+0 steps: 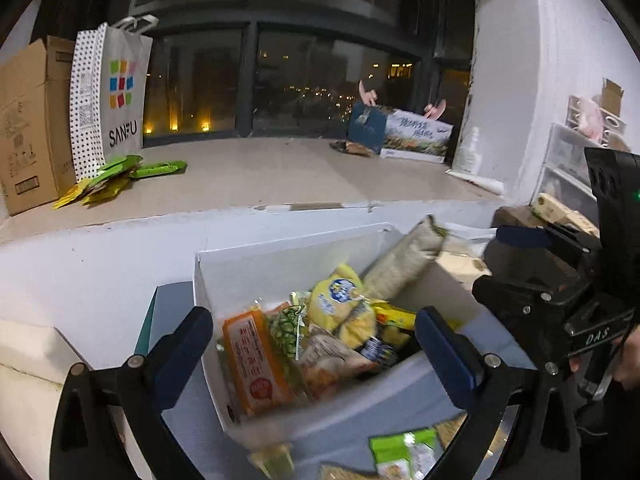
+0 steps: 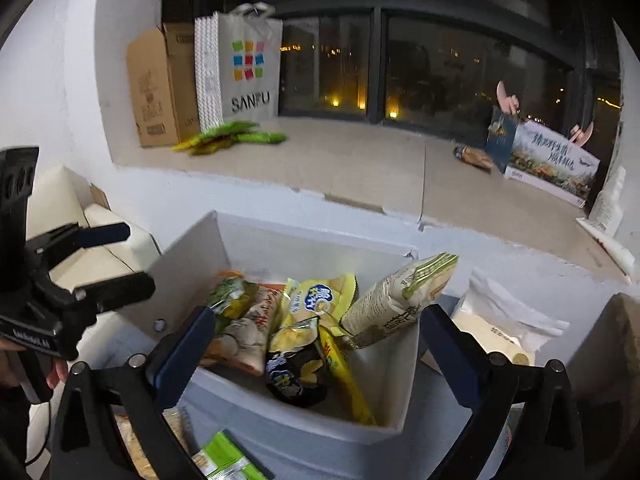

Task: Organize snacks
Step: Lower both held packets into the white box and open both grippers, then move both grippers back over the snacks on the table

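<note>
A white open box (image 1: 280,248) (image 2: 320,236) holds several snack packs. Among them are an orange packet (image 1: 256,364), a yellow chip bag (image 1: 336,292) (image 2: 316,296), a black chip bag (image 2: 296,368) and a long pale pack with a green top (image 1: 404,256) (image 2: 396,296) leaning on the box's right wall. My left gripper (image 1: 314,320) hangs open over the box's near side, nothing between its fingers. My right gripper (image 2: 318,314) is open over the same box and also empty. A green packet (image 1: 404,448) (image 2: 224,460) lies in front of the box.
On the window ledge behind stand a cardboard box (image 1: 28,120), a white SANFU bag (image 1: 120,92) with green packets (image 1: 116,176) at its foot, and printed boxes (image 1: 416,136) at the right. A white pouch (image 2: 500,320) lies right of the box. A hand (image 1: 628,360) holds the right gripper.
</note>
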The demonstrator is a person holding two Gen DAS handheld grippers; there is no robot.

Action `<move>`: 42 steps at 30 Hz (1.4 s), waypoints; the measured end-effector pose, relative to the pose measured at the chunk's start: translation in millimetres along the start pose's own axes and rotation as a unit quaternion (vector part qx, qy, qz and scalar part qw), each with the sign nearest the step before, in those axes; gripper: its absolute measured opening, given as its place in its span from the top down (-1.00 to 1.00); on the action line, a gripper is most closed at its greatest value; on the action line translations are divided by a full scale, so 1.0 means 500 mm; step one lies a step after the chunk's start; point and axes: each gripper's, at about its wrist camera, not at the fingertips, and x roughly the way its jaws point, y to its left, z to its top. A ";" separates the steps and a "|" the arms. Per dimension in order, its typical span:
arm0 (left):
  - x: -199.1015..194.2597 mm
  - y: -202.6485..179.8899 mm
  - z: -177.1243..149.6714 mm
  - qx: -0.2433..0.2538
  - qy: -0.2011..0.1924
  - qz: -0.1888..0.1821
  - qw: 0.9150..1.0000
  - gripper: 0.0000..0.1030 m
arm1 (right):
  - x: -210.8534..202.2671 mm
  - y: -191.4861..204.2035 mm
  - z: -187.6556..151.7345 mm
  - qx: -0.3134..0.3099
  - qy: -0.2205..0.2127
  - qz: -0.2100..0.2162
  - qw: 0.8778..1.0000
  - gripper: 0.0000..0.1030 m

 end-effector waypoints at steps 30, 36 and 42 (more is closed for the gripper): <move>-0.359 -0.105 -0.312 -0.053 -0.034 -0.035 0.997 -1.00 | -0.326 0.082 -0.433 0.040 -0.006 -0.001 0.999 -1.00; -0.348 -0.116 -0.316 -0.046 -0.024 -0.035 0.998 -1.00 | -0.281 0.061 -0.446 0.057 0.031 0.001 0.998 -1.00; -0.345 -0.122 -0.323 -0.033 -0.017 -0.033 0.999 -1.00 | -0.210 0.065 -0.444 0.050 0.081 -0.002 0.995 -1.00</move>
